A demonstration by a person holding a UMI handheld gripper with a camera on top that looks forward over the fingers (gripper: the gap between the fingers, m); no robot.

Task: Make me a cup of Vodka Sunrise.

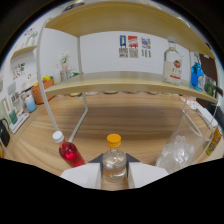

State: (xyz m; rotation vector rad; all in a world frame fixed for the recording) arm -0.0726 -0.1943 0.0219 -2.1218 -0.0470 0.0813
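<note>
**Clear bottle with orange cap held in the claw**

My claw (114, 176) is closed on a small clear plastic bottle with an orange cap (114, 157); both white fingers (82, 176) press its sides, and the liquid inside looks colourless. I can make out no label on it.

Just to the left of the fingers, on the wooden surface (130, 120), a small bottle of red liquid with a white cap (69, 150) leans away. To the right stands a clear glass holding ice cubes (179, 146).

Beyond them a pale wooden shelf (120, 80) spans the surface. On its right end stands a clear glass bottle with a white and red label (173, 64); I cannot read the writing. A blue container (197, 76) sits beside it. Small printed cards (132, 46) hang on the white wall behind, too small to read.
</note>
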